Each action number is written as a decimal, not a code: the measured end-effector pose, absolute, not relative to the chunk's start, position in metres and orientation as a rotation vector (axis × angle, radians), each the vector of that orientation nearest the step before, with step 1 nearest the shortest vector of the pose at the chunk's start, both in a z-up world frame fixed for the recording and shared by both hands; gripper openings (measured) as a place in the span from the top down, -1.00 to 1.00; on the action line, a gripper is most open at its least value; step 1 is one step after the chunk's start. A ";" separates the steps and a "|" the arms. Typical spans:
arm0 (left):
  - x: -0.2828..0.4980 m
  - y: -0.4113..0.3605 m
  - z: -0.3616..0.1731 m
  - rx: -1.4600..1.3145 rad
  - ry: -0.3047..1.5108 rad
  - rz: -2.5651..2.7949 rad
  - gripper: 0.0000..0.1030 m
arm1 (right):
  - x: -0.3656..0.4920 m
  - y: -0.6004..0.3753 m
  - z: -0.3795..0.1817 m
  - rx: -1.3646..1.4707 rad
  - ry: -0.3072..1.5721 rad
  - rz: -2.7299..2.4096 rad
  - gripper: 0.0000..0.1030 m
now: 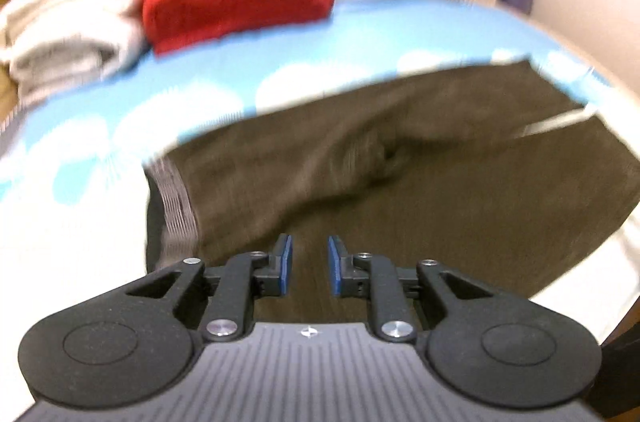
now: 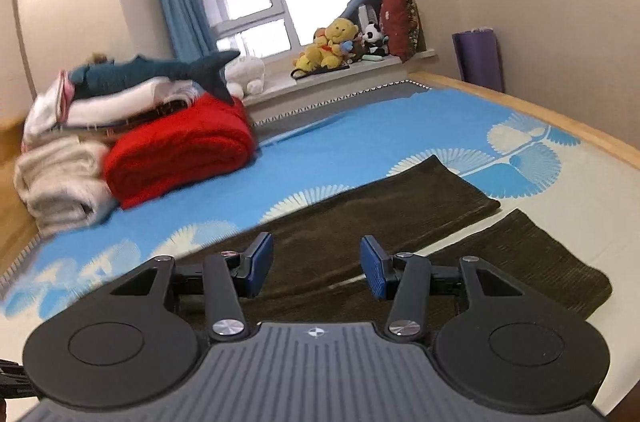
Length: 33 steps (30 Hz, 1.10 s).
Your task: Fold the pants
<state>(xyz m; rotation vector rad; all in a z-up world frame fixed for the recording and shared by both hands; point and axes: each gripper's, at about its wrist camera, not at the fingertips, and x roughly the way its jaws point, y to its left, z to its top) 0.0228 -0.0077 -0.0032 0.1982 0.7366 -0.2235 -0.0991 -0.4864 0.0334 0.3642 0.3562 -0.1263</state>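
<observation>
Pants (image 1: 400, 182), dark brown ribbed fabric, lie flat on blue-and-white patterned bed cover (image 2: 360, 134), legs parted, likely spread ready for folding. Left gripper (image 1: 310, 264) above waistband end, jaws narrowly apart, pinching nothing. Right gripper (image 2: 316, 268) over leg section, jaws spread, empty. Red folded blanket (image 2: 180, 154) well apart.

One pair of brown pants (image 2: 360, 222), one red blanket (image 2: 180, 158), two open tools.
</observation>
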 end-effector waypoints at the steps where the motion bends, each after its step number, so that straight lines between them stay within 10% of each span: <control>1: 0.022 -0.006 0.006 0.199 0.708 -0.233 0.39 | -0.101 -0.487 0.036 0.339 0.334 -0.122 0.02; 7: 0.025 -0.001 0.004 0.279 0.607 -0.249 0.18 | -0.090 -0.489 0.012 0.238 0.404 -0.147 0.04; 33: 0.038 0.055 -0.016 0.063 0.709 0.039 0.39 | -0.051 -0.454 0.012 0.249 0.393 -0.141 0.02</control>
